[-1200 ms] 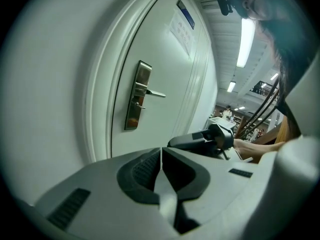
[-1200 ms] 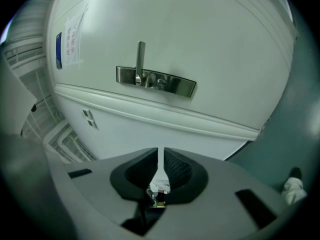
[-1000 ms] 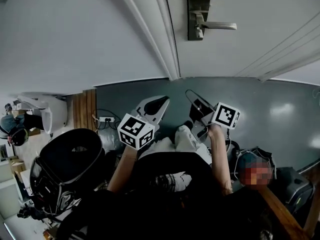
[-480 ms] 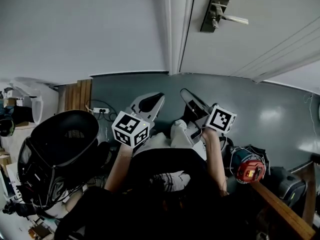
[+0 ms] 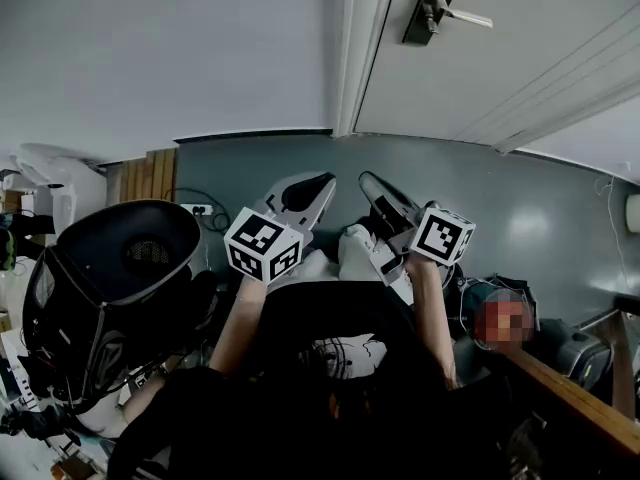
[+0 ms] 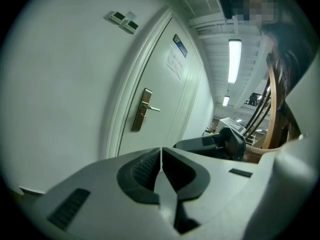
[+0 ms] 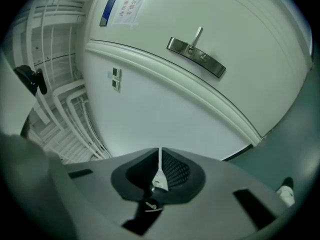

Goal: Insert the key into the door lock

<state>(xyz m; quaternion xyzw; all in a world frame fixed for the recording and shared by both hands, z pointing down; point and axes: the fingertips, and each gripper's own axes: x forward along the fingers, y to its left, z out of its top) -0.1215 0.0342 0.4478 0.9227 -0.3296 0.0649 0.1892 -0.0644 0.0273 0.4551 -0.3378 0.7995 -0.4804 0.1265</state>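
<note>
Left tongs: the white left tongs (image 5: 318,188) are held low in front of the person. Their dark ribbed pads are pressed flat together with nothing between them (image 6: 161,154).
Right tongs: the white right tongs (image 5: 378,193) sit just beside the left ones, pinched narrow on a small silvery key (image 7: 159,180). Only a thin sliver of it shows between the pads, so calling it the key is a judgement.
Door lock: a tall brushed-metal lock plate with a lever handle (image 5: 432,8) sits on the white panelled door (image 5: 520,58). It is well apart from both tongs and high in the head view. In the right gripper view it lies up and to the right of the tongs' line (image 7: 196,56). The keyhole is too small to make out.
Stage: judged as the approach, with the key not yet raised toward the plate.
Risk, aim: the plate is off the tongs' axis, so the key may hit bare metal beside the keyhole.
Risk, grip: so little of the key shows past the pads that a knock against the plate could twist it or push it back into the pads.
Risk, tilt: if the key is turned out of line with the slot, it could jam partway in.
Risk, lever: the lever juts out beside the plate, and the tongs may catch it.
</note>
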